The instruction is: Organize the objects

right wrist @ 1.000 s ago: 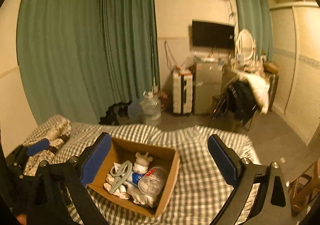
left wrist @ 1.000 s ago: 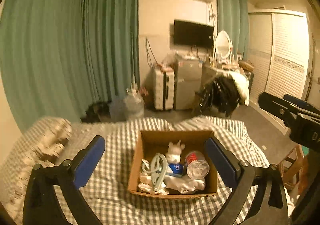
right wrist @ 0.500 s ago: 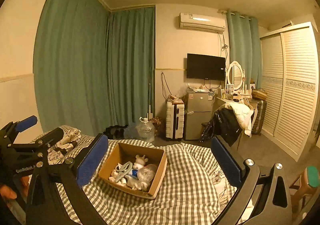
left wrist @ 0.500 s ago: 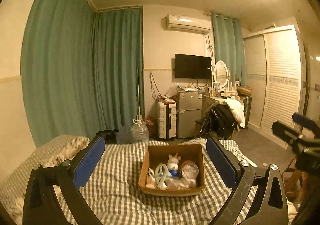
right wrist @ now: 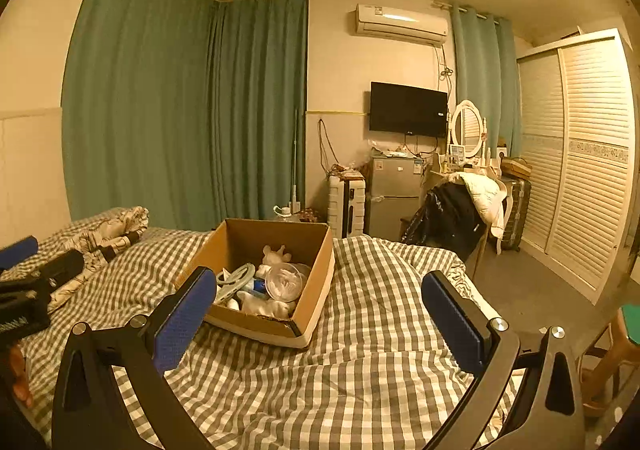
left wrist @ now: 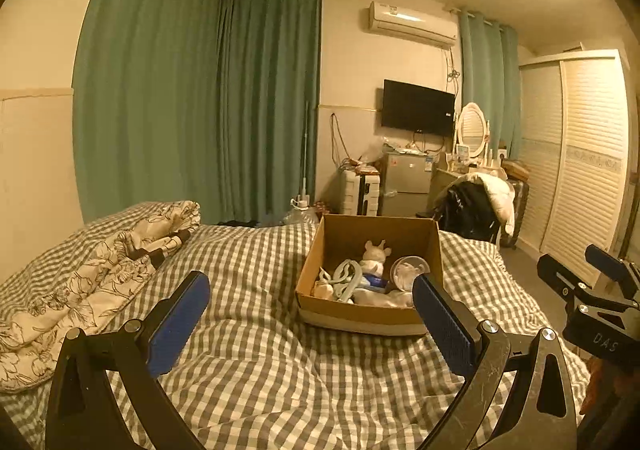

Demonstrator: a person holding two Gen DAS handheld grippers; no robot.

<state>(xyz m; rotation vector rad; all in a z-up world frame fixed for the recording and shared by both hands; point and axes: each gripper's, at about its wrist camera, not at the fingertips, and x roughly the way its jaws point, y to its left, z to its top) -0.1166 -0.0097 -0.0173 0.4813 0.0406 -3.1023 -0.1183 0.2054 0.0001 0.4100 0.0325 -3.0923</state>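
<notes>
Cardboard box (left wrist: pixel 370 312) sat on the checked bedspread (left wrist: pixel 256 370), open-topped, ahead of both grippers & well apart from them. Left gripper (left wrist: pixel 310 324) hovered above the bed w/ jaws spread wide, nothing betw. the blue pads (left wrist: pixel 178 322); in its view the box lay ahead, slightly right of centre, the right pad overlapping the box's near right corner in the picture only, no contact seen. Right gripper (right wrist: pixel 320 314) was likewise wide open & empty, box (right wrist: pixel 264 320) ahead-left of it, left pad overlapping the box's near left corner in the view; touching not evident.

Inside the box: small white figurine (left wrist: pixel 375 252) toward the back, pale teal ring-shaped item (left wrist: pixel 346 280) at front-left, clear round lidded container (left wrist: pixel 408 270) at right, white cloth-like stuff (left wrist: pixel 376 297) along the front; other bits too jumbled to tell.

Floral quilt (left wrist: pixel 80 270) was bunched at the left of the bed. Right gripper also showed at the right edge of the left view (left wrist: pixel 592 302).
</notes>
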